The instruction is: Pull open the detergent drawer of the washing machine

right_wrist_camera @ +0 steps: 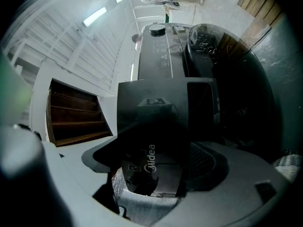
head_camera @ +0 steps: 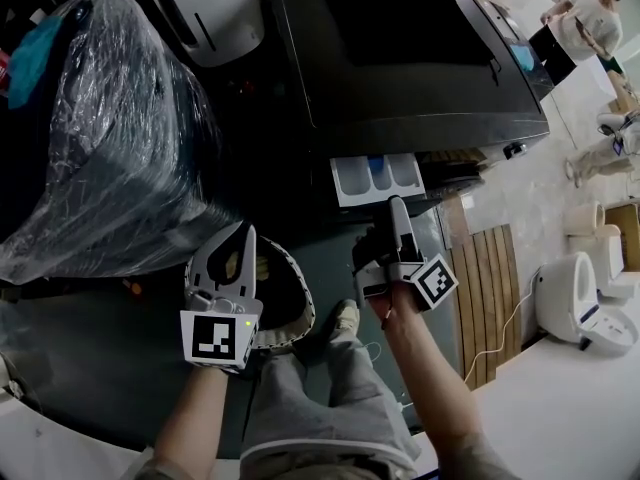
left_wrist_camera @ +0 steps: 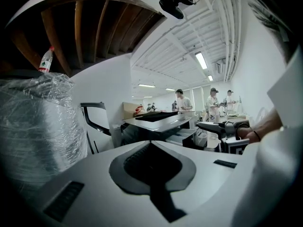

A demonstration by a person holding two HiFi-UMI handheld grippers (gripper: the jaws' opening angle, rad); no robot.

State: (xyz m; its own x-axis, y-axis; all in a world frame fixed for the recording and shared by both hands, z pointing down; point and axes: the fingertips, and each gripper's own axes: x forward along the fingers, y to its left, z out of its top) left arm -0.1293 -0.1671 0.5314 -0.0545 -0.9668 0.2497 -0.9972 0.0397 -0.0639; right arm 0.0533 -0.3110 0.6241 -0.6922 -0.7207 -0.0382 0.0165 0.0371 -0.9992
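The dark washing machine point(head_camera: 400, 58) stands ahead, and its white detergent drawer point(head_camera: 375, 178) is pulled out, showing blue-lined compartments. My right gripper point(head_camera: 397, 208) points up at the drawer's front edge with its jaws together and nothing between them; I cannot tell if it touches. From the left gripper view the right gripper point(left_wrist_camera: 199, 124) tapers to a point just beside the drawer point(left_wrist_camera: 182, 136). My left gripper point(head_camera: 243, 233) hangs lower left in front of the washer's round door point(head_camera: 295, 303), shut and empty. A dark Midea-printed panel point(right_wrist_camera: 156, 126) fills the right gripper view.
A bulky plastic-wrapped object point(head_camera: 100, 118) stands close on the left, with a white appliance point(head_camera: 205, 8) behind it. Wooden slats point(head_camera: 490, 288) and white toilets point(head_camera: 580, 288) lie to the right. A person point(head_camera: 590, 18) stands at the far right. My own legs and shoe point(head_camera: 345, 318) are below.
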